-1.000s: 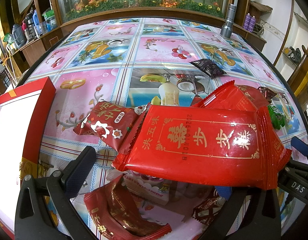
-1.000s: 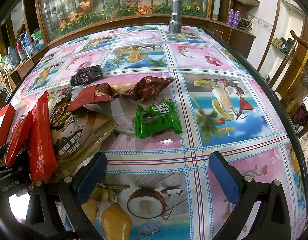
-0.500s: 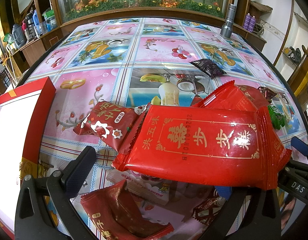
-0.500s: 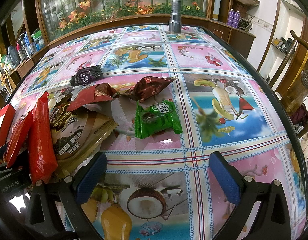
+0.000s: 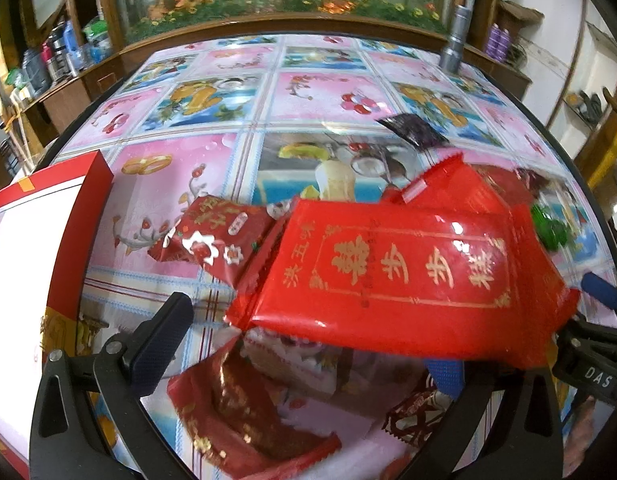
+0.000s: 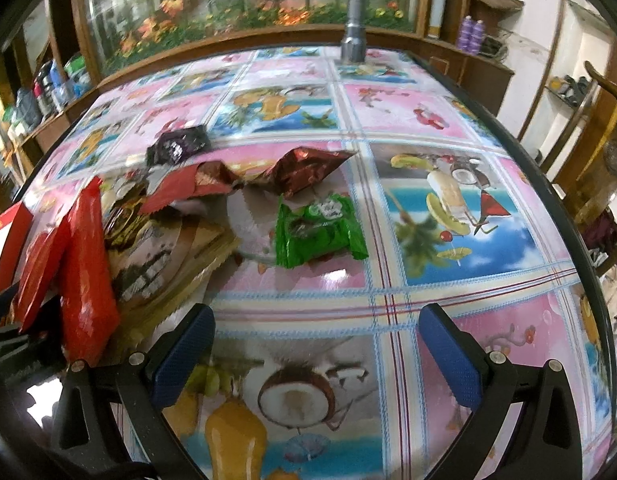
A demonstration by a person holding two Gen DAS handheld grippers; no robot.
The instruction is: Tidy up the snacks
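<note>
The left tongs [image 5: 308, 364] stand wide open, their left finger [image 5: 160, 344] bare and the right one mostly hidden under a big red packet [image 5: 400, 268] with gold characters that lies across the gap. Just behind that one, a second bright red packet [image 5: 448, 188] sticks out. Ahead and left of the tongs lies one dark red packet with flowers [image 5: 212, 236]; between the fingers, close to the camera, lies another dark red packet [image 5: 244, 412], blurred, and a small dark wrapper [image 5: 412, 412] only partly seen. Far ahead sits one black-purple packet [image 5: 416, 130]. A red box [image 5: 80, 236] stands to the left of the tongs, cut off by the frame edge; its inside looks plain white and nothing in it can be made out.

The right tongs [image 6: 316, 356] are also spread wide and hold nothing, hovering over the patterned desk [image 6: 428, 120]. One green packet [image 6: 320, 228] lies ahead of them, one brown foil packet [image 6: 308, 168] beyond it. Left of the tongs is a heap: one tan packet [image 6: 164, 256], partly covered, and the two red packets seen edge-on. A silver flashlight [image 6: 354, 28] stands upright at the desk's far edge.
</note>
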